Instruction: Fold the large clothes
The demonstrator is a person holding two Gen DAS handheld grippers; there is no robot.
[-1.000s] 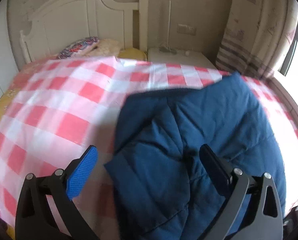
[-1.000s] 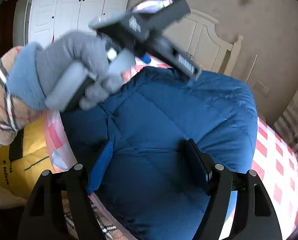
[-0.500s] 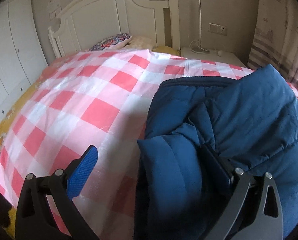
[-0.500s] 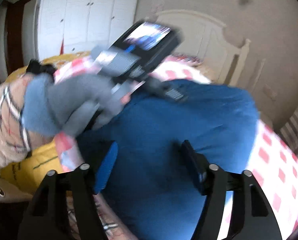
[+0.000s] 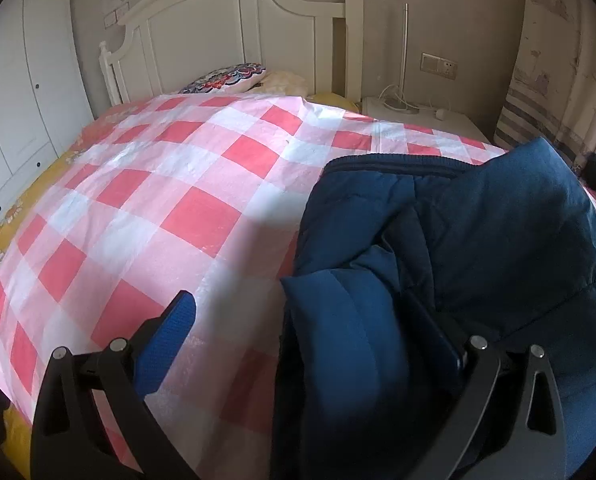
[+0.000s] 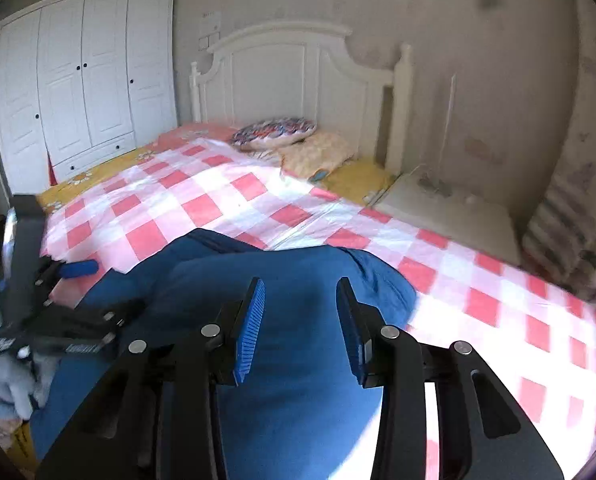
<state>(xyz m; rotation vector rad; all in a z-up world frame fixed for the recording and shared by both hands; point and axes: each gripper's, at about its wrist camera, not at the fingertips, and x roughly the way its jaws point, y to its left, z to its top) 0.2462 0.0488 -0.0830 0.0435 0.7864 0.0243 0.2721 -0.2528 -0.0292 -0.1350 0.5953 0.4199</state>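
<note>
A dark blue padded jacket (image 5: 478, 248) lies bunched on the pink-and-white checked bedspread (image 5: 170, 200). My left gripper (image 5: 310, 320) is open wide at the jacket's left edge; a folded roll of the jacket sits between its jaws and its right finger is partly buried in the fabric. In the right wrist view the jacket (image 6: 298, 360) fills the foreground. My right gripper (image 6: 302, 320) hovers over it, open with nothing between its blue pads. The left gripper (image 6: 58, 312), held in a grey-gloved hand, shows at the far left.
A white headboard (image 5: 242, 36) and pillows (image 5: 226, 78) stand at the far end. A white nightstand (image 5: 426, 120) with a lamp is at the right, by a curtain (image 5: 546, 80). White wardrobe doors (image 6: 82, 88) stand left of the bed.
The left gripper has moved lower and to the jacket's left edge, and a fold now sits between its jaws. The right gripper swung away from the left hand, and its jaws have narrowed.
</note>
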